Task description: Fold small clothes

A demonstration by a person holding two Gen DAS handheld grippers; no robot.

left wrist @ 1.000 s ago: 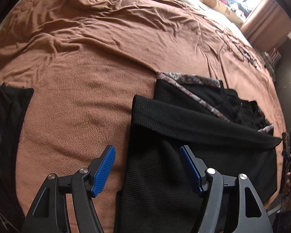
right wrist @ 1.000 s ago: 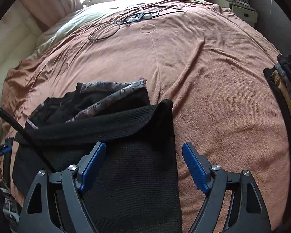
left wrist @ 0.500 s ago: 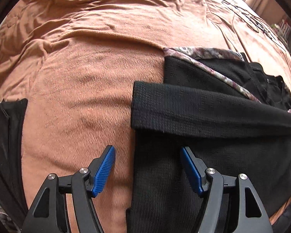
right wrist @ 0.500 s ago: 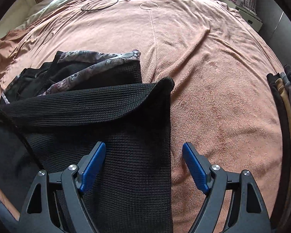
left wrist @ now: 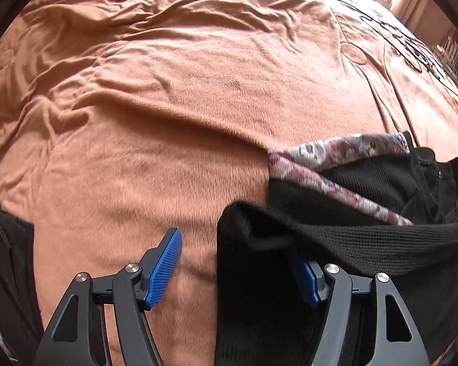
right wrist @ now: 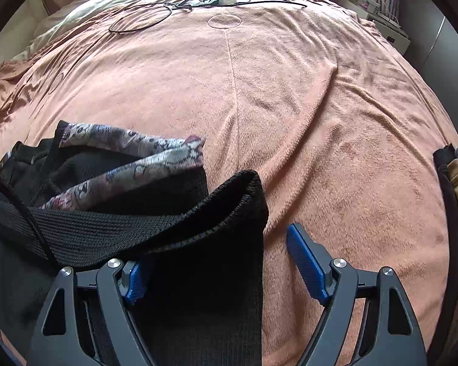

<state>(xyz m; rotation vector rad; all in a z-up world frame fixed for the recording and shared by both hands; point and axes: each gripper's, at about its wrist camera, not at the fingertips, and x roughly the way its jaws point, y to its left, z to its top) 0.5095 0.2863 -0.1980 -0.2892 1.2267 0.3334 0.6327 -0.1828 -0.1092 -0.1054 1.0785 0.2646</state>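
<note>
With both my left gripper [left wrist: 238, 267] and right gripper [right wrist: 216, 262] wide open, straddling opposite side edges of the black ribbed knit garment [right wrist: 198, 274] on the brown fleece blanket [right wrist: 290, 106], I'd pinch both edges evenly.

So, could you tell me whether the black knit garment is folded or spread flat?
Partly folded: the black knit garment has a sleeve band doubled across its body.

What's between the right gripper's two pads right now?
The black knit garment: its side edge sits inside the open right gripper in the right wrist view, with bare brown blanket beside it toward the outer pad.
</note>
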